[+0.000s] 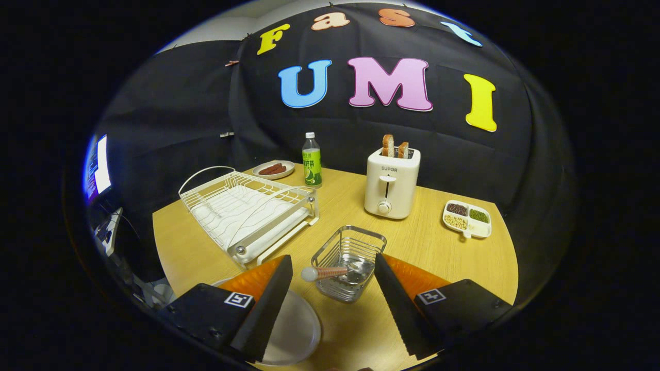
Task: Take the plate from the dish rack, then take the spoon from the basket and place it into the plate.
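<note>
Hovering over the near part of the wooden table, the gripper is holding its fingers wide apart and gripping nothing. Lying under and just beside the left finger, the white plate is sitting flat on the table, already out of the dish rack; part of it is being hidden by that finger. Sitting just ahead of the fingers and in the gap between them, the wire basket is resting on the table, close to the plate's far right edge. The spoon is lying in the basket, its bowl down inside and its handle sticking out over the basket's left rim toward the left finger, not touching it. The white dish rack is standing beyond the left finger with its slots unoccupied. Farther back, a small dish with reddish-brown pieces and a green-labelled bottle are standing behind the rack. A white toaster with two slices of bread poking up is standing beyond the basket, and a divided tray of beans is sitting well off to the right.
</note>
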